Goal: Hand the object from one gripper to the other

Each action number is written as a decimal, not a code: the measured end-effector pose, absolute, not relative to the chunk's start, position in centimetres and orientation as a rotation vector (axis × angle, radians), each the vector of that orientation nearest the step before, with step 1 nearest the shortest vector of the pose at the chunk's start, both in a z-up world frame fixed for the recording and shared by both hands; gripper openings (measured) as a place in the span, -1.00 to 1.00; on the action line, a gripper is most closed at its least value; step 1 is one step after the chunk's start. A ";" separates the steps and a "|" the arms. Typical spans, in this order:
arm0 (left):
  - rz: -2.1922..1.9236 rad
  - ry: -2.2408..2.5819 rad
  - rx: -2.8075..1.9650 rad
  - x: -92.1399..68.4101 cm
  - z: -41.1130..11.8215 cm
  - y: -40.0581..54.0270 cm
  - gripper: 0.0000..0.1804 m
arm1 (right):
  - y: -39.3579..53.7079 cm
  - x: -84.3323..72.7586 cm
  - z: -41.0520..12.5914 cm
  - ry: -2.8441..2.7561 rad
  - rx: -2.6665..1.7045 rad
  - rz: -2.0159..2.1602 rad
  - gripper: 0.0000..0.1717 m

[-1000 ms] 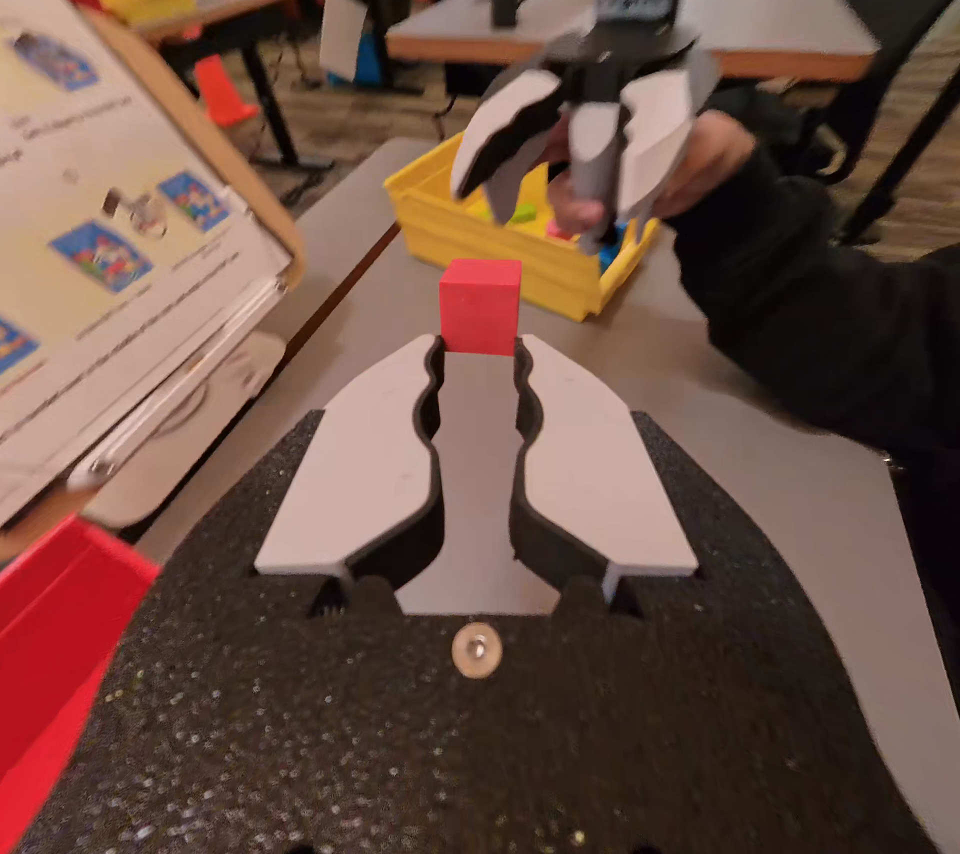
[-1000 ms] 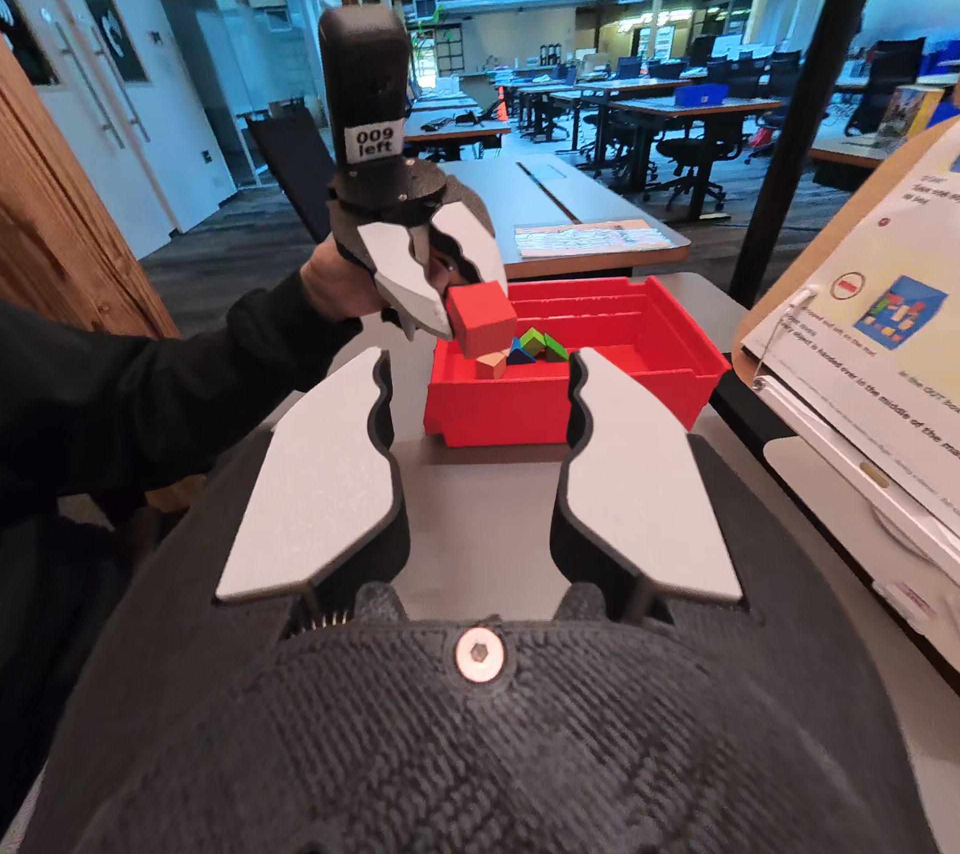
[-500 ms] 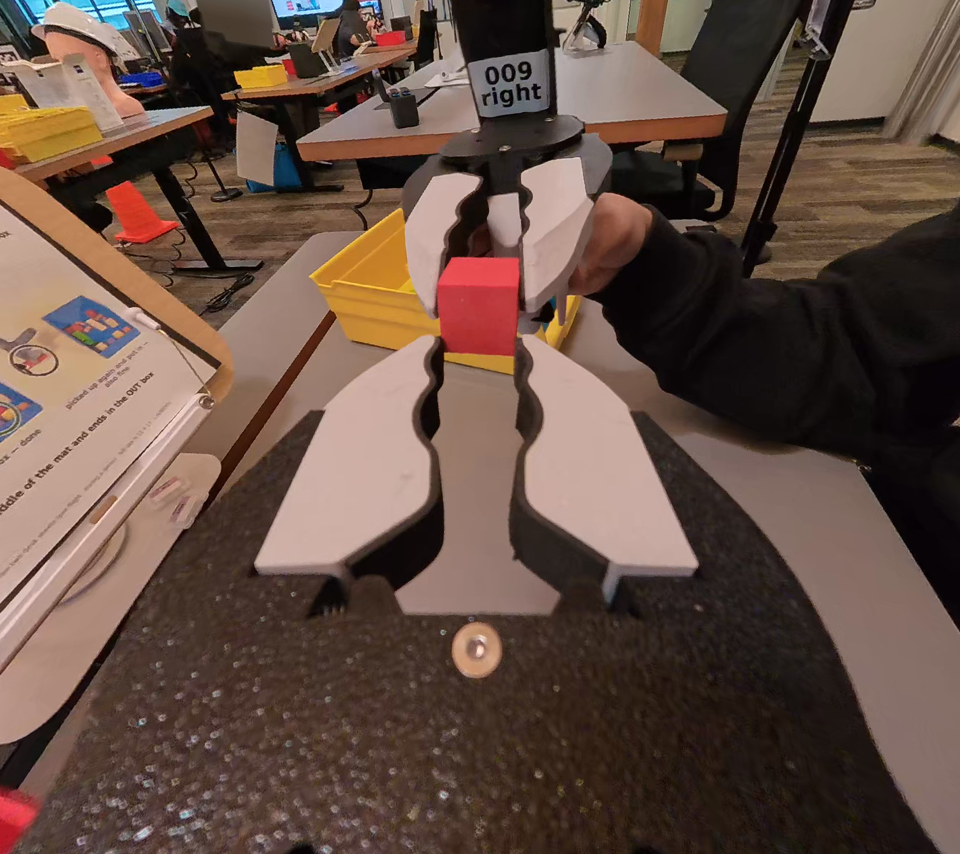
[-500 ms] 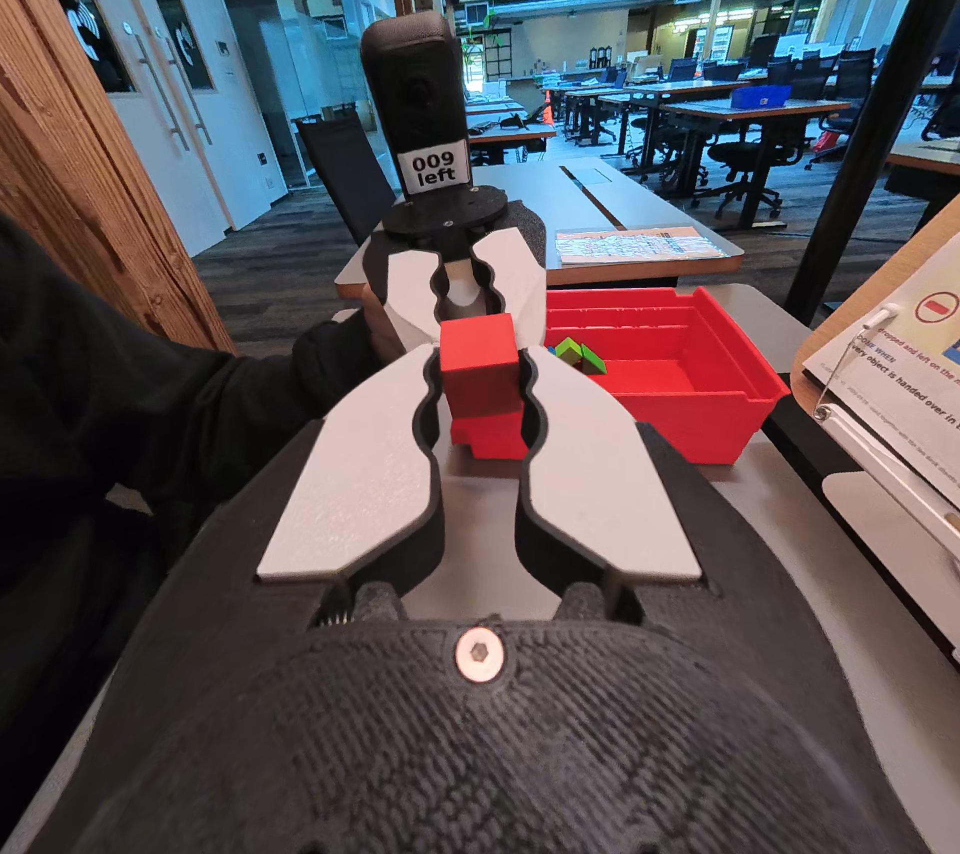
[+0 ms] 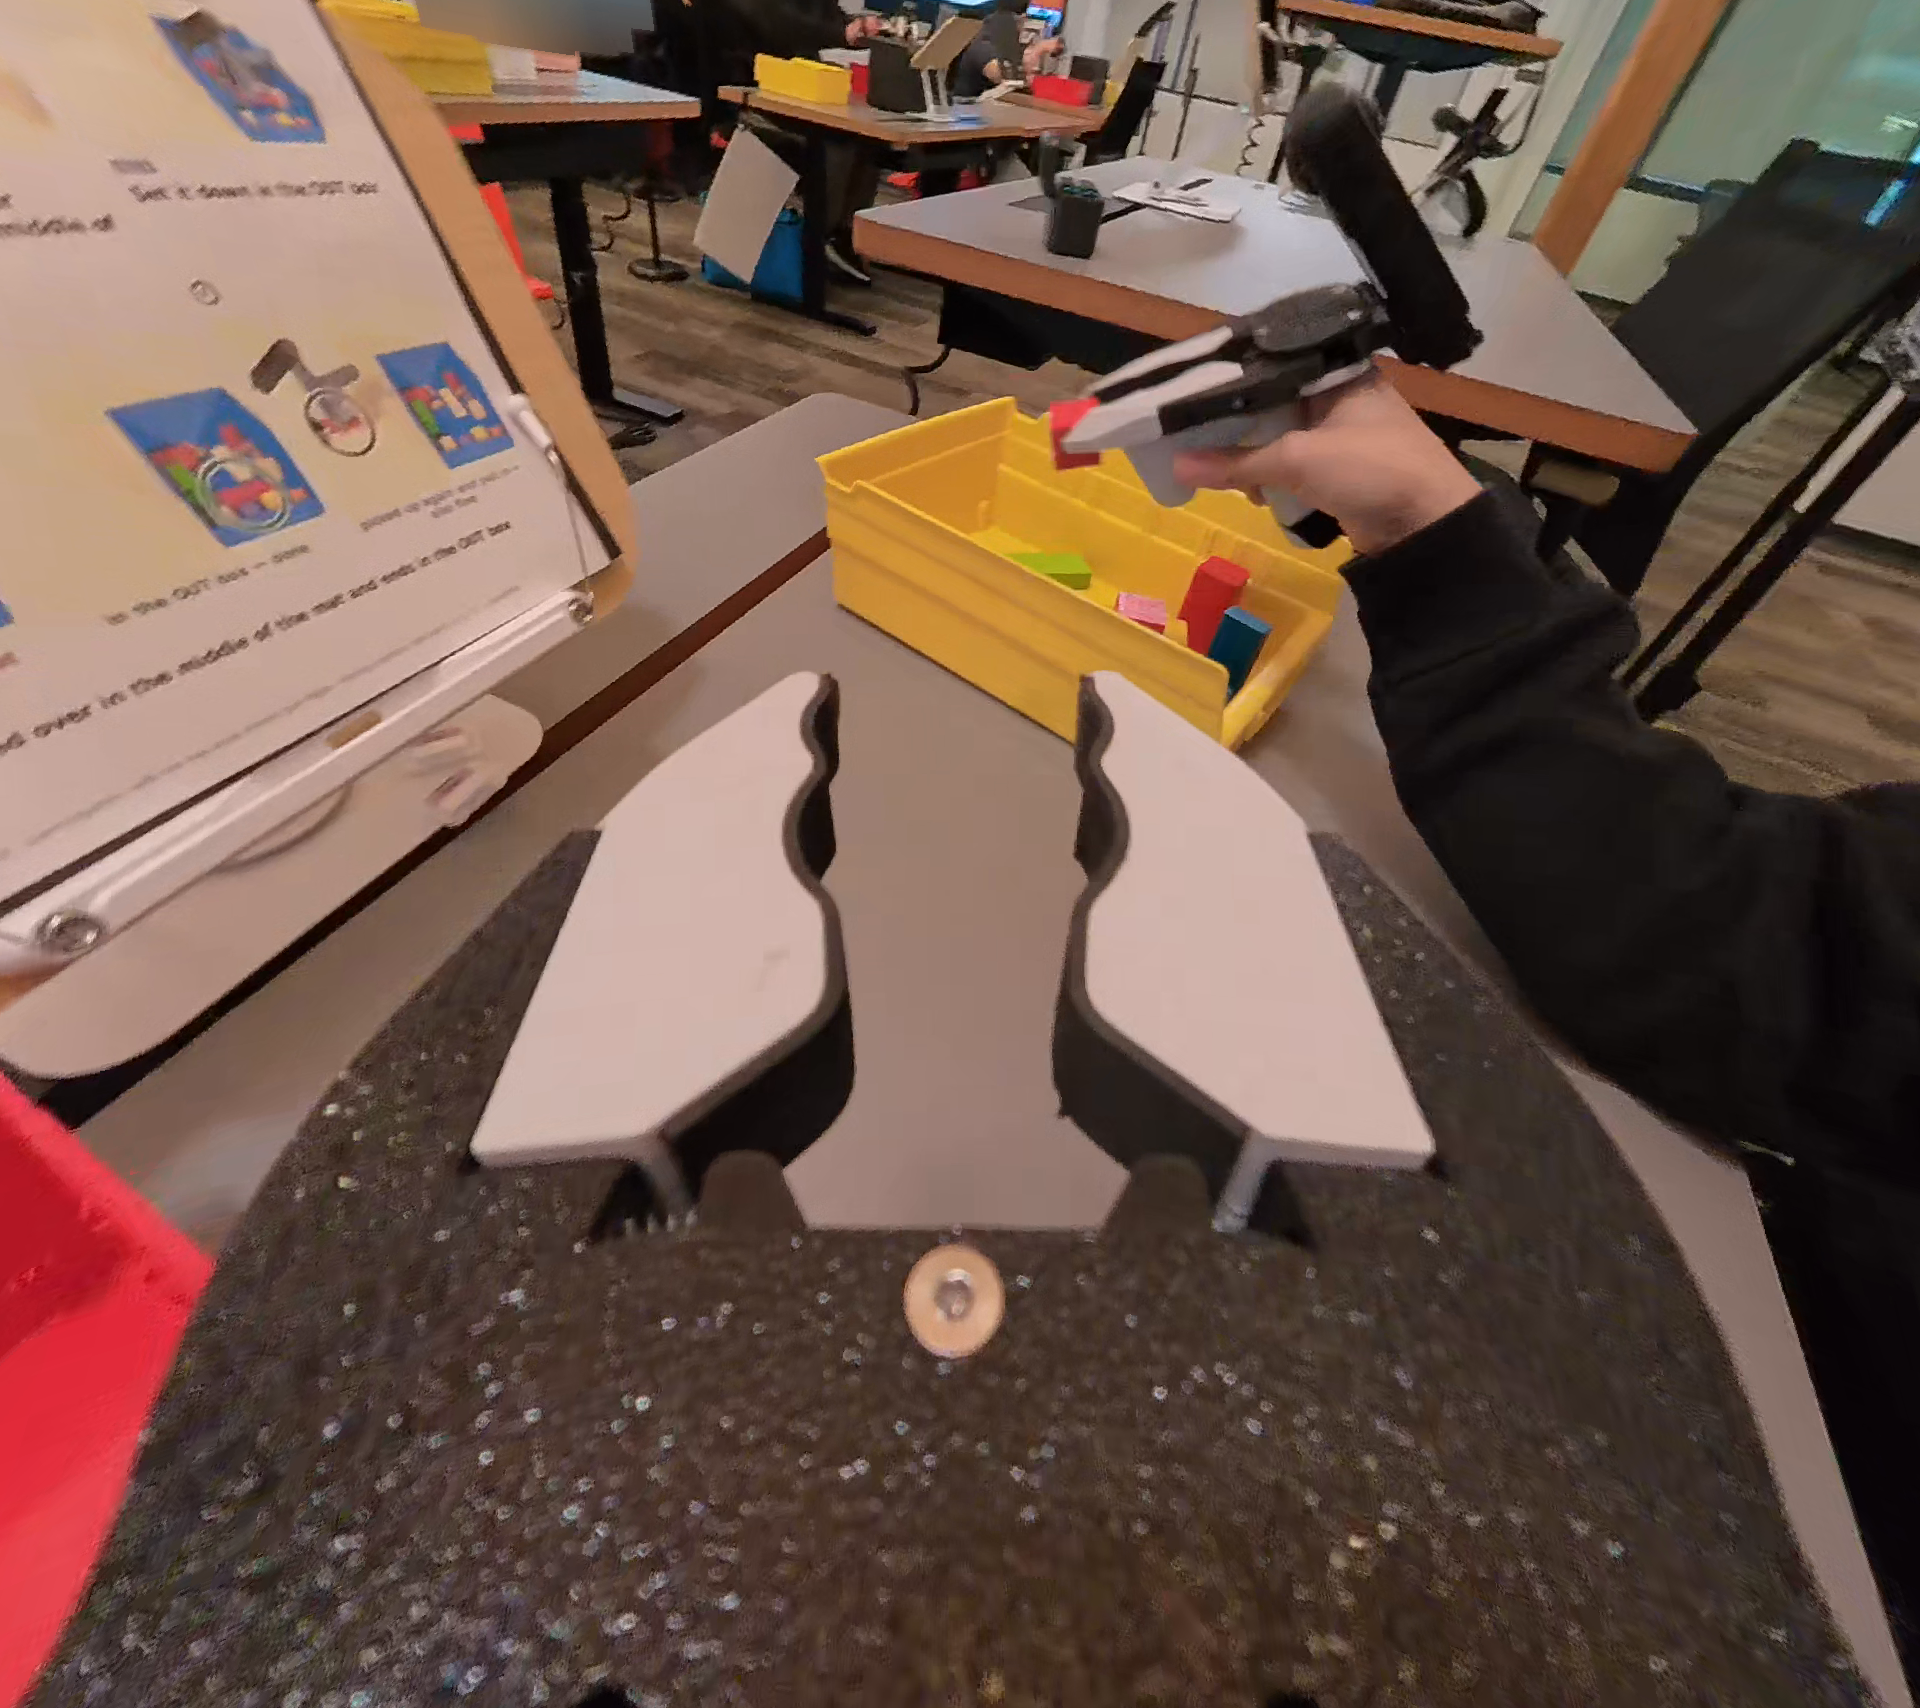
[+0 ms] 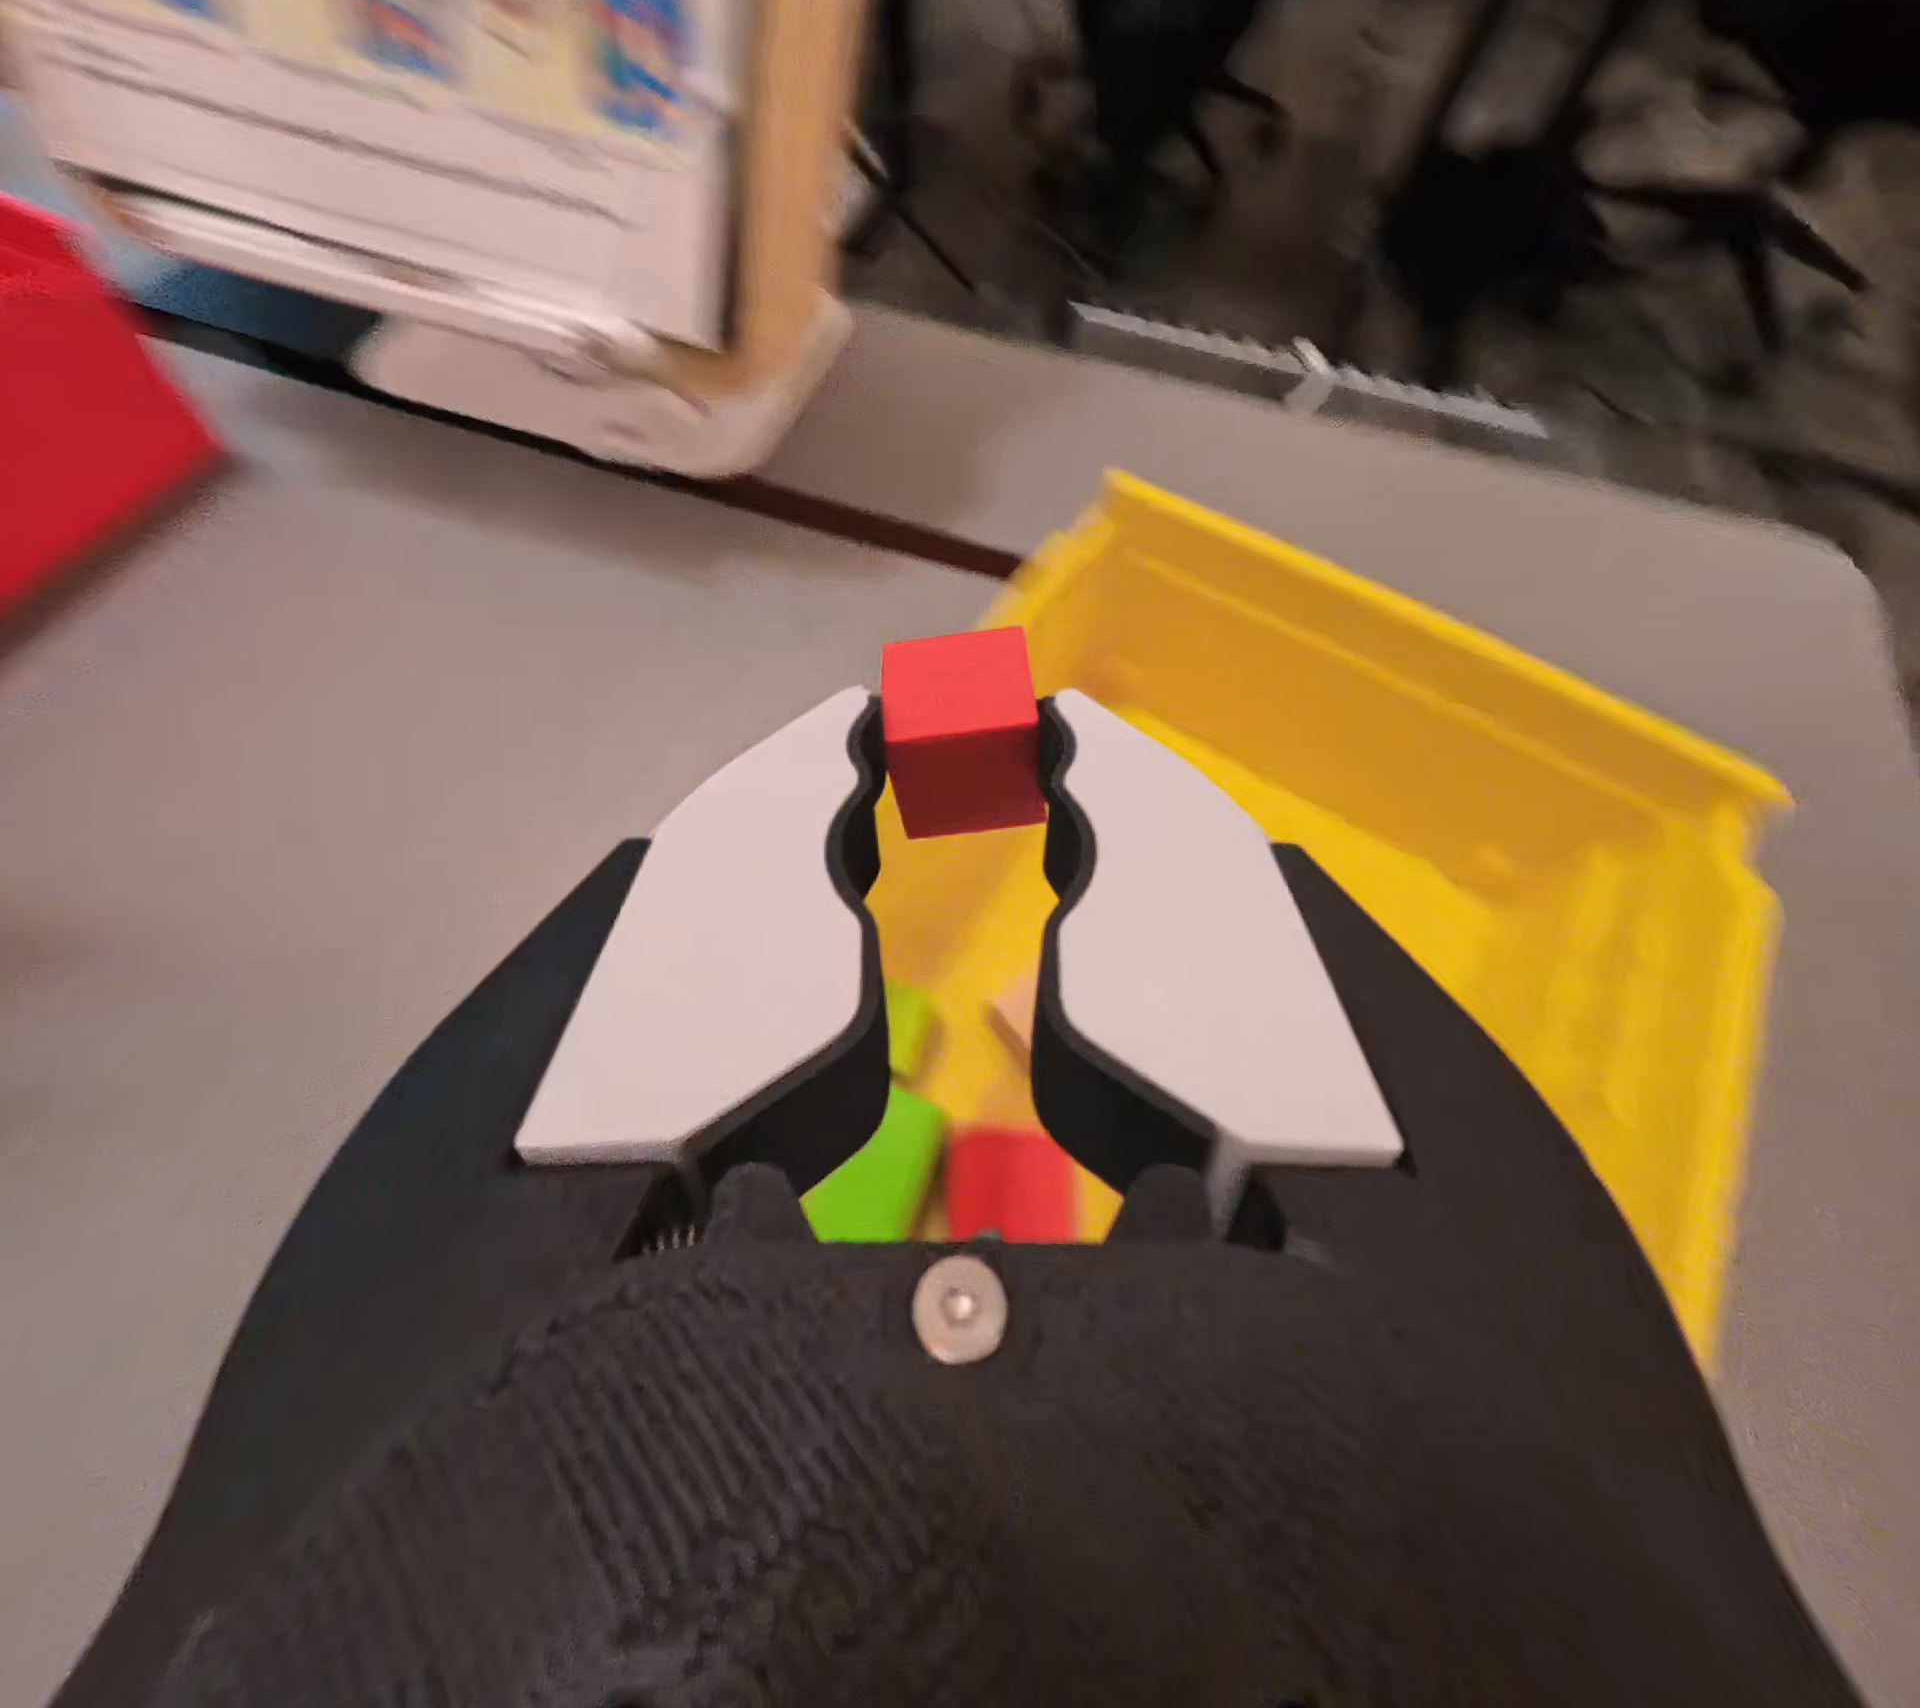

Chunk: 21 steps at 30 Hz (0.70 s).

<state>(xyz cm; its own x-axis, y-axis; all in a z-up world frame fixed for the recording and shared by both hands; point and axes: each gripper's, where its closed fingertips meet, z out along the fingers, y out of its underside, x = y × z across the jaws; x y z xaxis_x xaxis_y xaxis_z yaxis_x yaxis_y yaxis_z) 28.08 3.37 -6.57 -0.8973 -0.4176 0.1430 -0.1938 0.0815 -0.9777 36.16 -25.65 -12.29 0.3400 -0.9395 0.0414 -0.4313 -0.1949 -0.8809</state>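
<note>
My right gripper point(image 6: 958, 708) is shut on a red cube point(image 6: 961, 739), both pads pressed on its sides, above the yellow bin point(image 6: 1455, 754). In the left wrist view the right gripper point(image 5: 1081, 422) shows farther off, tilted over the yellow bin point(image 5: 997, 619), with the red cube point(image 5: 1070, 434) at its tips. My left gripper point(image 5: 954, 702) is open and holds nothing; only the grey table point(image 5: 951, 983) lies between its fingers.
The yellow bin holds several coloured blocks point(image 5: 1210, 604). A clipboard with an instruction sheet point(image 5: 249, 370) stands at the left. A red bin point(image 5: 73, 1367) is at the lower left, and it also shows in the right wrist view point(image 6: 73, 411). A person's sleeve point(image 5: 1662, 827) is at the right. One gripper's finger ends stand about 30 cm off the other's.
The right gripper closed on the red cube while the left still held it. The left then opened and let go. The right carried the cube away over the yellow bin.
</note>
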 end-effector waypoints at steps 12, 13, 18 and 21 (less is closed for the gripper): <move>-1.947 2.276 -0.686 28.5 -8.7 2.8 -0.64 | -34.7 36.3 -20.9 1.564 -1.913 -0.850 -0.67; -1.931 2.278 -0.698 28.7 -8.9 2.8 -0.64 | -34.8 36.3 -20.8 1.570 -1.914 -0.857 -0.66; -1.804 2.280 -0.775 29.5 -9.7 4.4 -0.58 | -34.5 36.4 -19.0 1.588 -1.898 -0.934 -0.18; -1.508 2.281 -0.928 30.4 -11.0 8.3 -0.51 | -32.1 36.8 -16.1 1.473 -1.823 -0.938 -0.08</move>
<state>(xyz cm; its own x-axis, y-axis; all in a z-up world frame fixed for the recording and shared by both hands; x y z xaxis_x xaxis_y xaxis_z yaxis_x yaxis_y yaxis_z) 30.42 8.30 -11.05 -0.7648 -0.6305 0.1321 -0.3685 0.2599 -0.8926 36.85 -32.09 -16.15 0.1314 -0.9800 0.1497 -0.5499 -0.1977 -0.8115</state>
